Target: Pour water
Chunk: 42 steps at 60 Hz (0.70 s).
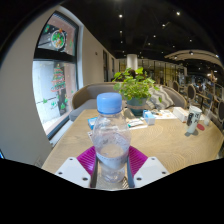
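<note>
A clear water bottle (pixel 111 135) with a blue cap is clamped upright between the gripper (pixel 111 170) fingers; beyond it — a table (pixel 165 138); a potted plant (pixel 133 88) is seen.

A café or restaurant dining room is shown. A pale wooden bench (pixel 165 140) is seen in the foreground, laid with small items that cannot be made out clearly. A potted green plant (pixel 133 88) is set at its far end, and a curved upholstered chair back (pixel 88 96) is drawn up beside it. A large framed poster (pixel 52 75) with a circular emblem is hung on the wall to one side. Rows of recessed ceiling spotlights (pixel 150 20) are seen overhead against a dark ceiling, and further seating and what may be a service counter (pixel 195 62) are visible deeper in the lit room.
</note>
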### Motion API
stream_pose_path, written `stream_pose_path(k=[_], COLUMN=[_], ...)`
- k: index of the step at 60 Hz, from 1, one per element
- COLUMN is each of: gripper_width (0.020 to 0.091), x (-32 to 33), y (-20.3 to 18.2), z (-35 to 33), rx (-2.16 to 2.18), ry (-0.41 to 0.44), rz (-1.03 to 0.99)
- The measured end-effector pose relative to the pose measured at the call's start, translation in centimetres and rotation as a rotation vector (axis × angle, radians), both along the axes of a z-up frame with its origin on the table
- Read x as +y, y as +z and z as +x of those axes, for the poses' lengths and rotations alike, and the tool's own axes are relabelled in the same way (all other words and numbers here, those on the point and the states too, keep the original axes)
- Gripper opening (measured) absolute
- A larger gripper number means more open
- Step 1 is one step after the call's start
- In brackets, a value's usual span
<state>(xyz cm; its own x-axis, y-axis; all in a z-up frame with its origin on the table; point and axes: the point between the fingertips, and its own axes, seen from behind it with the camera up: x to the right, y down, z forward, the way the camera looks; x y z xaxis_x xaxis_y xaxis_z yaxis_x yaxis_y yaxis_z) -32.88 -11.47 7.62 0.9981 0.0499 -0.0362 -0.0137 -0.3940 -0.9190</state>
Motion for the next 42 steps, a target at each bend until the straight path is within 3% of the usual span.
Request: stream_pose_path(k=[11,21,42], gripper_width=[0.0287,0.0284,0.0285], x=[-0.2,0.1,4.4], y=[0.4,2.9,19.7], z=[0.2,0.1,4.6], rx=[0.007,0.051,0.576], ry=[0.017,0.044,0.091], rz=[-0.006,0.004,0.086])
